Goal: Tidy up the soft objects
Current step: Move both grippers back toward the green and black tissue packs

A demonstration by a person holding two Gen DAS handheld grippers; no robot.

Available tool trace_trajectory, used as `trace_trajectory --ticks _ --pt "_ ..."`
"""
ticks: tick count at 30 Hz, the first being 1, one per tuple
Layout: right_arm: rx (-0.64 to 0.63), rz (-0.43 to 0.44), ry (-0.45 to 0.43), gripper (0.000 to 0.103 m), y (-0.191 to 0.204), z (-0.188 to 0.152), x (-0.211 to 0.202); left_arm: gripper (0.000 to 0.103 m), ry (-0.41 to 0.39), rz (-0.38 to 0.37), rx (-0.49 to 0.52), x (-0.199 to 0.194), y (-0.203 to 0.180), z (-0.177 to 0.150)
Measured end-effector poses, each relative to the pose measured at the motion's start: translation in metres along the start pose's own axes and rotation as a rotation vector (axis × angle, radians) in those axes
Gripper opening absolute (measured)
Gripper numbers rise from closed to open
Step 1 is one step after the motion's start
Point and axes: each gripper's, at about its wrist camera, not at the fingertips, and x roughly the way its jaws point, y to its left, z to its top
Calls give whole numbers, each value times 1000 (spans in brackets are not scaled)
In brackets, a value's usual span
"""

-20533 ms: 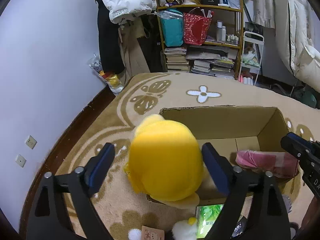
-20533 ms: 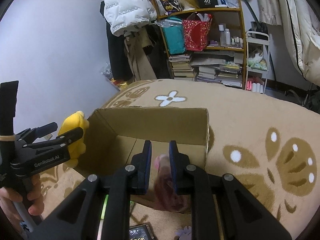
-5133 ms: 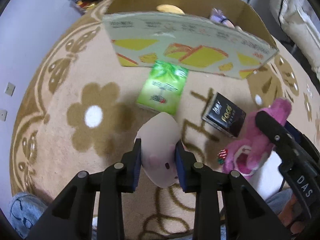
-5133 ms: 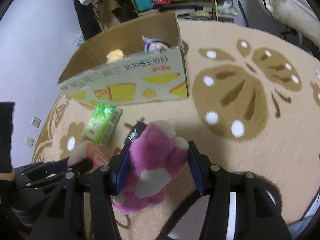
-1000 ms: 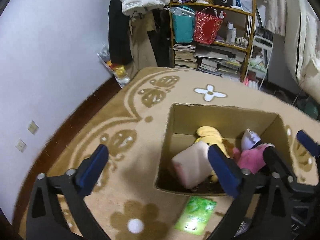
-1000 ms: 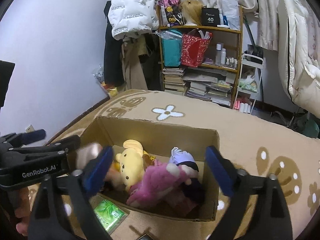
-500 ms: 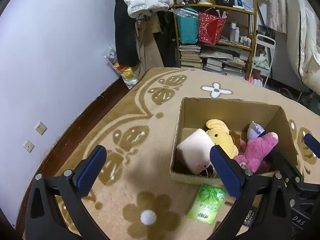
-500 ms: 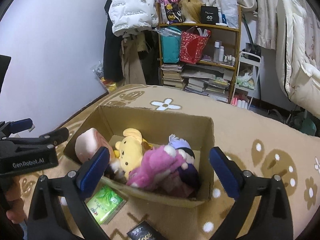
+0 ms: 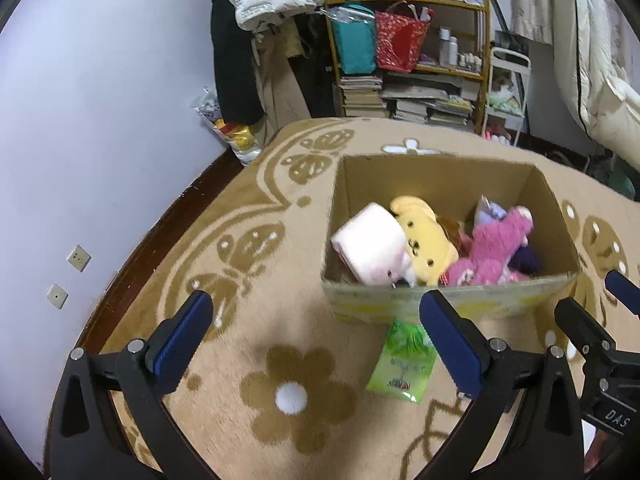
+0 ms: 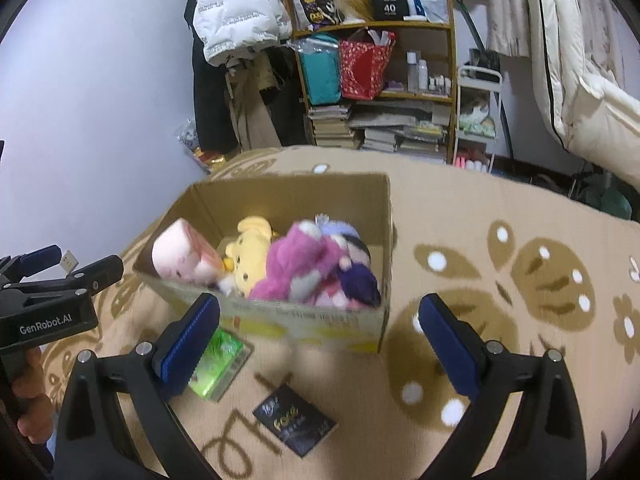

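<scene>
**poster1:** Over on the left of the left wrist view, the left gripper (image 9: 316,336) was spread wide, nothing between its blue pads (image 9: 182,338), hovering over the flowery tan rug (image 9: 200,248). Anyone catch where the plushies sat?

**poster2:** Yep, all inside the cardboard box (image 9: 440,176), middle-right of that frame. Going left to right: pink square plush (image 9: 370,250) against the left wall, yellow bear plush (image 9: 426,248) touching it, then the magenta plush (image 9: 494,246) leaning over toward the right side. Something purple (image 9: 524,260) was tucked beside the magenta one, too hidden to name.

**poster1:** And the right wrist view?

**poster2:** Same story. Right gripper (image 10: 320,328) was wide apart too, holding nothing, lower centre of frame, box (image 10: 304,192) just beyond its tips. Green packet (image 10: 218,360) lay on the rug right in front of the box, partly behind the left finger, and a black packet (image 10: 296,420) sat nearer the camera, bottom centre. Wooden shelf (image 10: 376,28) stood at the top.
</scene>
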Motion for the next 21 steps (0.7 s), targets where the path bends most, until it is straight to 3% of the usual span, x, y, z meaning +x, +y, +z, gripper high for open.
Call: trace_trajectory --ticks 8,14,21 --pt "-22 21 87 102 4 -31 4 102 64 -22 49 16 -13 -19" --pt "-88 16 143 94 17 -47 18 102 143 -30 114 31 -26 -34" --pt "-127 27 237 92 25 -64 40 102 178 -47 116 41 -29 -38"
